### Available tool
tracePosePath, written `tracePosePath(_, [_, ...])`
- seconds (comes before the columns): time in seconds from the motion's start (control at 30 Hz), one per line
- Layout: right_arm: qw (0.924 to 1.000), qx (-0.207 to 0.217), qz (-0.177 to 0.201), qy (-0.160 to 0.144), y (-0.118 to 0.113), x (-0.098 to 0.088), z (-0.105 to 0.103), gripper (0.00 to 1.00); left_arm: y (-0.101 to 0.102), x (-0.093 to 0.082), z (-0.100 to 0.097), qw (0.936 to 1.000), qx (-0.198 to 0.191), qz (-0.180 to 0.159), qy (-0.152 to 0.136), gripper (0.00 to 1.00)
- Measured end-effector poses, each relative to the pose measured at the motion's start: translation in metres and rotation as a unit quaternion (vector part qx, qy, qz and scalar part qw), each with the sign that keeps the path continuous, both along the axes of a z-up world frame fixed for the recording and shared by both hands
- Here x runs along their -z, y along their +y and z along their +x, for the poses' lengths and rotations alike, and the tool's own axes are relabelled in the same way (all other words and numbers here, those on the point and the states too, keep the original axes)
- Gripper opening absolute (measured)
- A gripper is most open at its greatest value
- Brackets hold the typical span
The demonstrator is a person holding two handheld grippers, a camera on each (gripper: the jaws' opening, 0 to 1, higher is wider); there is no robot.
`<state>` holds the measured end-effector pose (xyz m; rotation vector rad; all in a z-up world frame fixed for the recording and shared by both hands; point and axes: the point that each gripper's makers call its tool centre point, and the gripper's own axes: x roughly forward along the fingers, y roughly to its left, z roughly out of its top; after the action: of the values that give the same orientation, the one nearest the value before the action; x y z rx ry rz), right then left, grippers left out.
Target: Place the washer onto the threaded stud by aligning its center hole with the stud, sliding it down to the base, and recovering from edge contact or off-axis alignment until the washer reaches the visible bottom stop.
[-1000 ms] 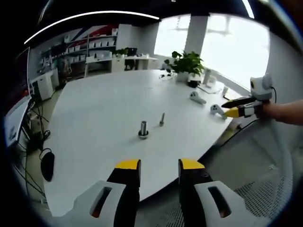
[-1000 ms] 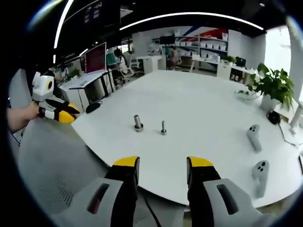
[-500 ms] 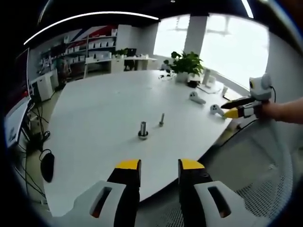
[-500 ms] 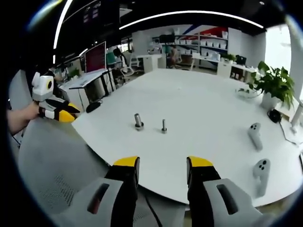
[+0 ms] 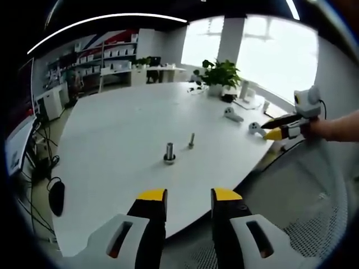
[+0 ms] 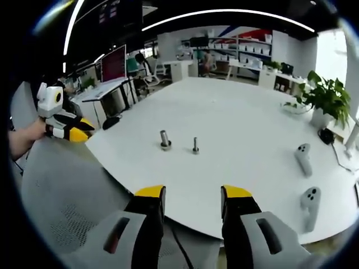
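Studs [image 5: 169, 153] stand upright mid-counter [image 5: 112, 134], dead ahead of both empty, parted tongs [image 5: 188, 197] [image 6: 192, 195], roughly equally far.

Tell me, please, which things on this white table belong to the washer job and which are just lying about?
For the job: thin threaded stud; thicker metal post with a ring at its base, possibly the washer, too small to tell; left gripper; right gripper.

Lying about: two white controllers; potted plant; table.
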<state>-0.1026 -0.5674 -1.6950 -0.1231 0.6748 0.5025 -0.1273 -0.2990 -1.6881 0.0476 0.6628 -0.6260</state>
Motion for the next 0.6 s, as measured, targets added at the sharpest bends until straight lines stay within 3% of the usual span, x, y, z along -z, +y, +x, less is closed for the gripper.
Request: tracePosePath(0.6, [1.0000, 0.001, -0.006, -0.003, -0.0017, -0.0004, -0.0001, 0.42, 0.0015, 0.0049, 0.0016, 0.9999, -0.006, 0.011, 0.011, 0.28])
